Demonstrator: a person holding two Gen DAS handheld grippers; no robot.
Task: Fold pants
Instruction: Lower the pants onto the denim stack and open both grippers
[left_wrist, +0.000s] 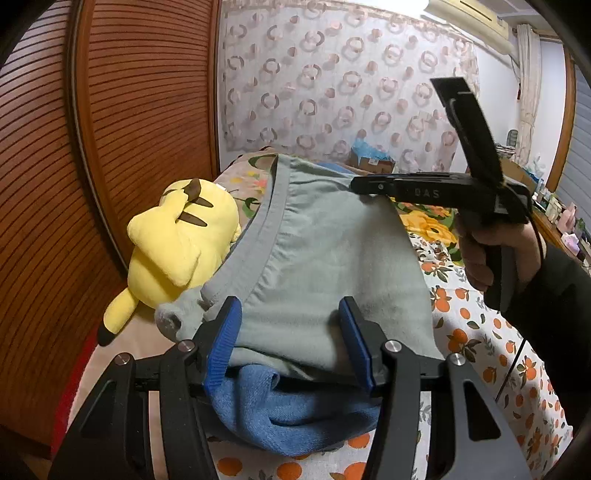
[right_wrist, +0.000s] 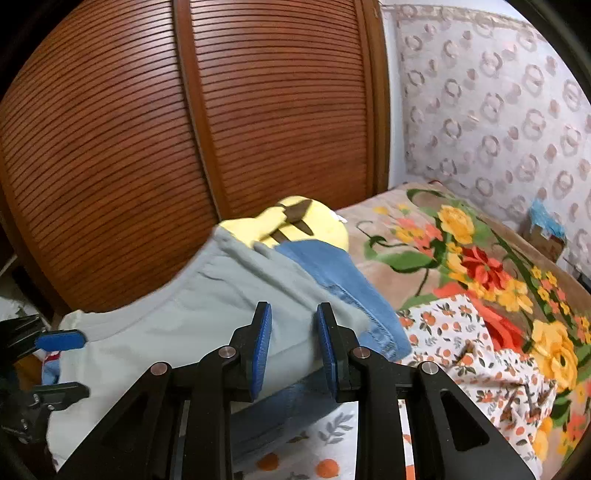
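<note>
Pale grey-green pants (left_wrist: 325, 266) with a grey waistband lie folded over a blue garment (left_wrist: 295, 417) on the bed. My left gripper (left_wrist: 291, 336) is open, its blue pads astride the near edge of the pants. My right gripper (left_wrist: 360, 186) reaches in from the right at the far edge of the pants. In the right wrist view the right gripper (right_wrist: 293, 347) is open, its pads over the pants (right_wrist: 177, 332) and blue denim (right_wrist: 343, 280). The left gripper's fingers (right_wrist: 59, 341) show at the left edge.
A yellow plush toy (left_wrist: 177, 243) lies against the pants at the left, next to a brown slatted wardrobe door (right_wrist: 184, 129). The bed carries an orange-print sheet (left_wrist: 491, 332) and a floral blanket (right_wrist: 480, 266). A patterned curtain (left_wrist: 332, 85) hangs behind.
</note>
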